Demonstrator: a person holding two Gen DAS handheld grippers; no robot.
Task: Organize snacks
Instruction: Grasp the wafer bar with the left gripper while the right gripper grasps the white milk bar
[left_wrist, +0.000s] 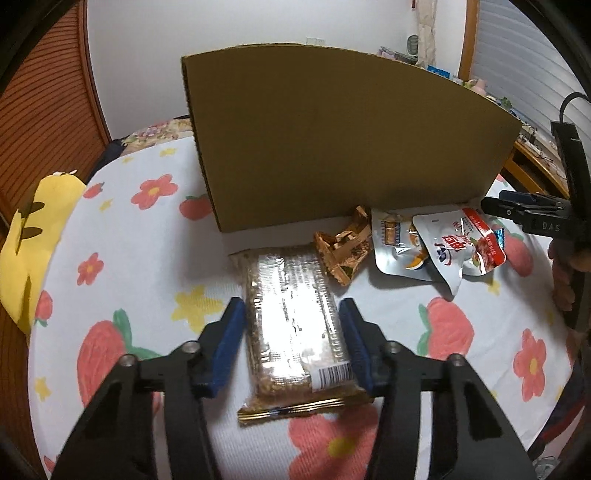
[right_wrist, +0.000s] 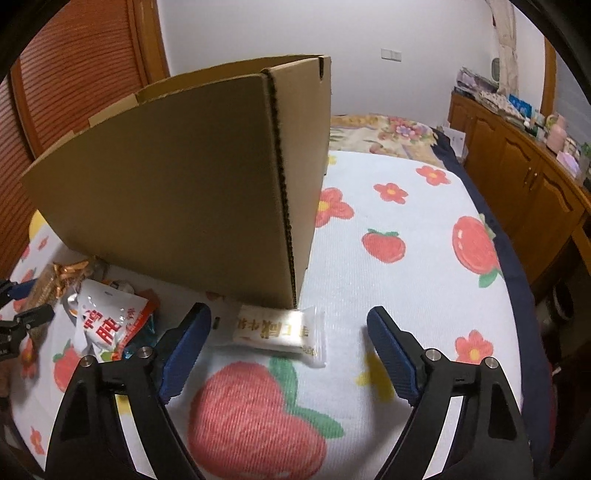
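Left tongs (left_wrist: 291, 314) parted around a clear-wrapped snack bar (left_wrist: 295, 325) on the flowered bedspread (left_wrist: 122, 236); blue pads (left_wrist: 231, 332) beside its long edges, contact not discernible. Ahead, a cardboard box (left_wrist: 332, 140), interior hidden from both views. Ahead and right of the left tongs, a gold wrapper (left_wrist: 343, 247) and silver-and-red pouches (left_wrist: 443, 247), partly overlapping, print unreadable. Right tongs (right_wrist: 288, 325) spread wide, empty, just short of a white candy packet (right_wrist: 280, 332) at the box corner, its far end tucked under the box edge. Right tongs cut off at frame edge in left view.
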